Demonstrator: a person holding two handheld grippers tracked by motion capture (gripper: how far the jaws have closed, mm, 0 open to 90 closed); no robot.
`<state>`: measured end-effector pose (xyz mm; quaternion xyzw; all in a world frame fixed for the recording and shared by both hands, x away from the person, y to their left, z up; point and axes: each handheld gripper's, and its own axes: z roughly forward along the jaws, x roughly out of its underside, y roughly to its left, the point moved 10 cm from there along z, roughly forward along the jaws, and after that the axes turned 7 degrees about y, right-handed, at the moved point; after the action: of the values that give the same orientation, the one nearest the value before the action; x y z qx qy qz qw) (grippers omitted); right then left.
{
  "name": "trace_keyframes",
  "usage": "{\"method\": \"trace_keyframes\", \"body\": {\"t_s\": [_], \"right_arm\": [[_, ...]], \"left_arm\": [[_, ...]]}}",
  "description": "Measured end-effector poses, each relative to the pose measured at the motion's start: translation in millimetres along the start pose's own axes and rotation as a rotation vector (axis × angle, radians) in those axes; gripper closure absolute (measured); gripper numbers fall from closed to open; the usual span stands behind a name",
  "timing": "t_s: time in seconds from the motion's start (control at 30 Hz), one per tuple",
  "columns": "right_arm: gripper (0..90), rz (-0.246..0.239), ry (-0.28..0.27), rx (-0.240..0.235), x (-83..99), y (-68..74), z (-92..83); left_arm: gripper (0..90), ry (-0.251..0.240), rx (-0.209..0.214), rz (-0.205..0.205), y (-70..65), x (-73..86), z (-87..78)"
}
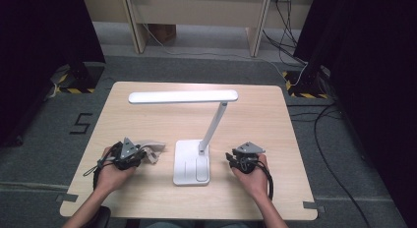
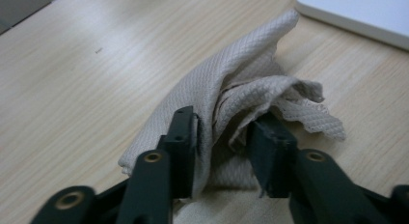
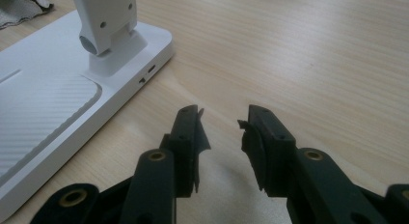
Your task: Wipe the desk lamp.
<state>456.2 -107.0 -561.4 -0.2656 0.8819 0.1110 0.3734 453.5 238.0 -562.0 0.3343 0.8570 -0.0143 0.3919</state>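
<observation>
A crumpled beige cloth (image 1: 153, 150) lies on the wooden table (image 1: 255, 115), left of a white desk lamp (image 1: 191, 166). My left gripper (image 1: 143, 157) rests at the cloth, pointing right toward the lamp base. In the left gripper view its jaws stand apart around the bunched cloth (image 2: 241, 84); the left gripper (image 2: 223, 132) is open, with the fabric loose between the pads. My right gripper (image 1: 230, 158) sits on the other side of the lamp base, pointing left. In the right gripper view the right gripper (image 3: 221, 125) is open with nothing between its jaws.
The lamp's arm (image 1: 213, 126) slants up from the base to a long flat head (image 1: 183, 96) that reaches left over the table. The lamp base (image 3: 48, 103) lies close to the left of my right jaws. Cables and table legs stand on the floor beyond.
</observation>
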Motion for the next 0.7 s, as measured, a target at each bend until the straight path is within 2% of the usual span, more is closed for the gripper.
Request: {"method": "trace_keyframes", "body": {"t_s": [0.13, 0.17, 0.3, 0.4, 0.53, 0.7], "right_arm": [[64.9, 0.011, 0.005, -0.002, 0.1, 1.0, -1.6], [64.7, 0.000, 0.001, 0.000, -0.8, 0.5, -2.0], [64.3, 0.003, 0.000, 0.000, -1.7, 0.2, -3.2], [64.0, 0.009, 0.000, -0.001, -1.6, -0.1, -3.9], [63.6, 0.015, -0.002, 0.000, -0.3, -2.2, -5.9], [63.1, 0.023, -0.007, 0.002, 1.3, -6.1, -10.3]], "left_arm": [[47.2, -0.022, 0.028, -0.030, -5.4, -3.9, -10.3], [44.7, -0.028, 0.031, -0.037, -6.7, -4.5, -11.7], [40.0, -0.047, 0.055, -0.049, -11.5, -7.3, -20.0], [37.8, -0.054, 0.077, -0.064, -14.3, -8.7, -25.1], [36.8, -0.068, 0.086, -0.075, -16.0, -9.3, -31.1], [36.0, -0.087, 0.081, -0.092, -14.3, -9.8, -39.1]]}}
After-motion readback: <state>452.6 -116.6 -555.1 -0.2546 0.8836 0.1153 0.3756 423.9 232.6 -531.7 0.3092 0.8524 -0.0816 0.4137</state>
